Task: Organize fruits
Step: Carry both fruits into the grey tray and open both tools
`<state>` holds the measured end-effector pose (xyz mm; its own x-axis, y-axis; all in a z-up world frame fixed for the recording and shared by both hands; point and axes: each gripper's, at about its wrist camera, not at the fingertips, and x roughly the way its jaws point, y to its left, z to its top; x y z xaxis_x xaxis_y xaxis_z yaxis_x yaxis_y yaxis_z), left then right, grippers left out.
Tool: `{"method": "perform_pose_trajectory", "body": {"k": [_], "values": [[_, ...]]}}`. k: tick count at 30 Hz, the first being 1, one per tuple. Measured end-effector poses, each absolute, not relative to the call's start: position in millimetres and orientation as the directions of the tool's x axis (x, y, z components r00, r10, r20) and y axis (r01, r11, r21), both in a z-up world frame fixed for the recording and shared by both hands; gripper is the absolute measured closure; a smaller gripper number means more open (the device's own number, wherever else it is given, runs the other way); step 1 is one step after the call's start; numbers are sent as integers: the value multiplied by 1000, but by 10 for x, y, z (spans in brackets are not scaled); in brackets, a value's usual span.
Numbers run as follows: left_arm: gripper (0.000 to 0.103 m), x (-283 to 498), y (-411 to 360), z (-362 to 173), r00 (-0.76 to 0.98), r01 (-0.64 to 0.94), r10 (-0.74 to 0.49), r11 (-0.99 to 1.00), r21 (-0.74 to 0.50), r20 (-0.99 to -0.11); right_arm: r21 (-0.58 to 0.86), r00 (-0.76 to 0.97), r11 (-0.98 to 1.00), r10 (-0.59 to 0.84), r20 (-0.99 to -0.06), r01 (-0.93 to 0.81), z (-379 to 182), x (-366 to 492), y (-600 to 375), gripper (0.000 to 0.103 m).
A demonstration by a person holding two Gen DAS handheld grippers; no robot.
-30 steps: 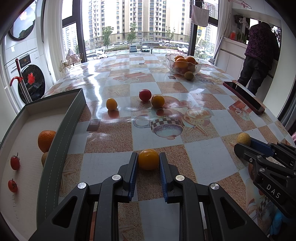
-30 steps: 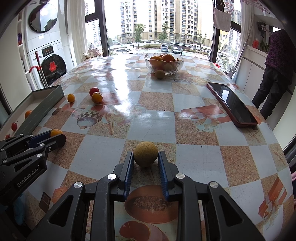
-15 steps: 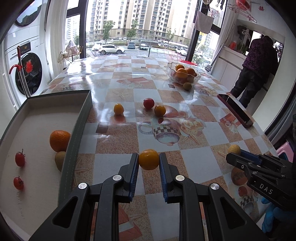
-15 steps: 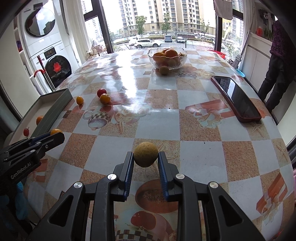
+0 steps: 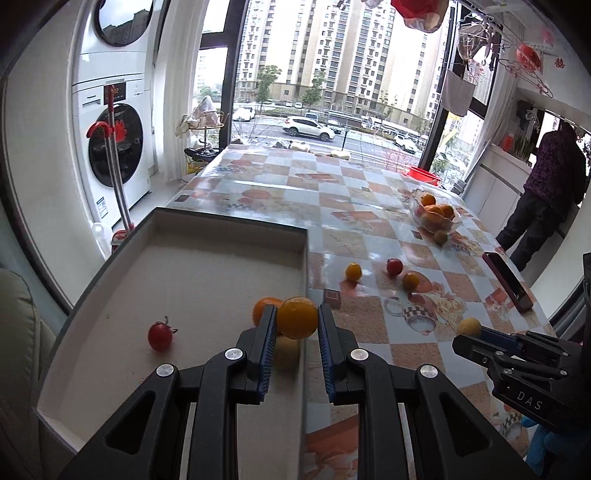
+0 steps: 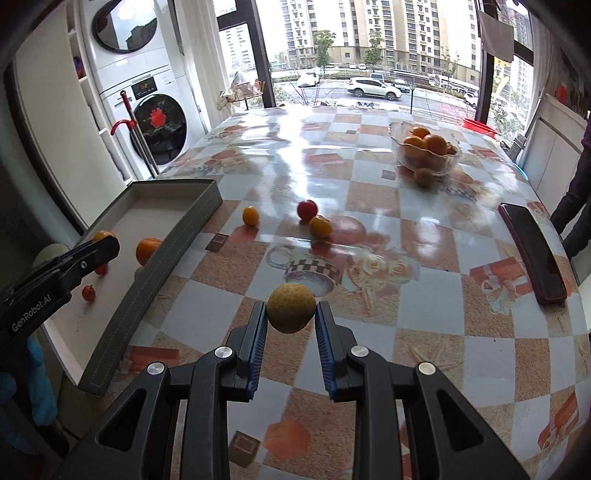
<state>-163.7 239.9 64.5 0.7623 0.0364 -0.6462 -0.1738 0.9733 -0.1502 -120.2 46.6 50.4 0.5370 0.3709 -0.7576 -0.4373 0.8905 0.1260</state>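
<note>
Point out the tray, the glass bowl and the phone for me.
tray [image 5: 207, 266], left wrist view, bare white floor.
glass bowl [image 6: 445, 162], right wrist view, front wall.
phone [image 6: 532, 251], right wrist view, middle of dark screen.

Setting: a home, likely a combined dining and laundry area in an apartment. Stacked washing machine [image 5: 115, 147] and dryer [image 6: 125, 26] against the wall. Dining table [image 6: 369, 192] carries a printed checkered oilcloth. Laundry [image 5: 456, 92] hangs by the large windows [image 5: 332, 74]; high-rise residential blocks and a street with parked cars outside.
</note>
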Motion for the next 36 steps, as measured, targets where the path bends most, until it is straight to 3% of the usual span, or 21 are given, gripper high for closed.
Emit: {"method": "perform_pose_trajectory", "body": {"k": [8,23,24,27,28,30,31,36], "values": [[80,-1779,2838,486,728,-288,133,950,-123,-673,147,469,815,458,-755,-561,599,-1298,1210,74],[80,-1863,3152,252,649,-359,165,927,-108,-742,153,350,726,492,-797,-671,510,-1392,1957,74],[80,-1858,3150,236,642,-359,170,928,-98,-748,155,349,726,493,-797,-670,508,-1404,1957,73],[79,-1861,3135,210,633,-352,171,932,-84,-755,151,359,728,494,-792,-669,531,-1406,1955,54],[74,-1867,3129,211,635,-347,167,934,-86,-754,143,367,729,492,-790,-669,543,-1415,1959,46],[17,-1886,3126,229,639,-363,190,929,-75,-745,138,380,734,491,-784,-665,571,-1415,1934,44],[12,-1916,3128,248,646,-380,216,923,-62,-732,141,388,739,495,-777,-659,591,-1391,1910,40],[11,-1891,3115,286,648,-363,190,928,-79,-738,132,415,762,479,-773,-634,621,-1335,1773,23]]}}
